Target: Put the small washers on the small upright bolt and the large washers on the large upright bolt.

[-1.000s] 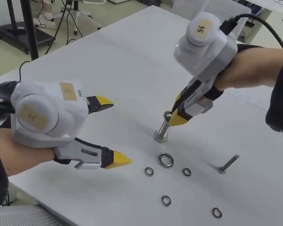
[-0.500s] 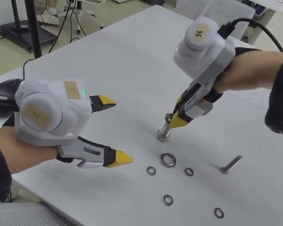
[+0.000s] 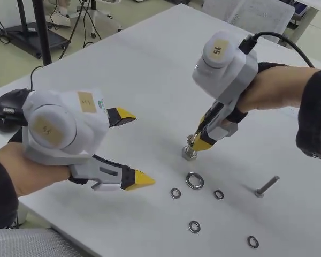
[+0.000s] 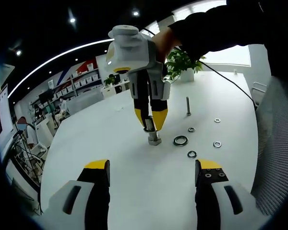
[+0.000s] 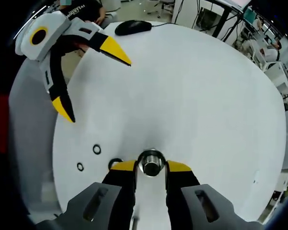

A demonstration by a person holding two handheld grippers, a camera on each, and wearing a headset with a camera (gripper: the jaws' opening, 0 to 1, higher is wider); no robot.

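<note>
Holding a large washer [image 4: 149, 128] clenched in our right gripper [image 3: 196, 145] atop the large upright bolt [image 3: 189, 155], we judged a square release came next (left gripper [image 3: 140, 148] gaped, idle).

Your table [image 3: 150, 69] is a smooth, matt white top. The large upright bolt [image 3: 190, 152] is bright metal with a rough thread; the held washer [image 4: 149, 129] looks darker metal. The loose washers [image 3: 194, 180] are shiny metal. Your left gripper [image 3: 139, 148] and right gripper [image 3: 199, 143] have satin white plastic shells and matt yellow tips. The mouse [image 3: 8, 101] is matt black plastic, your sleeve [image 3: 315, 107] dark cloth
</note>
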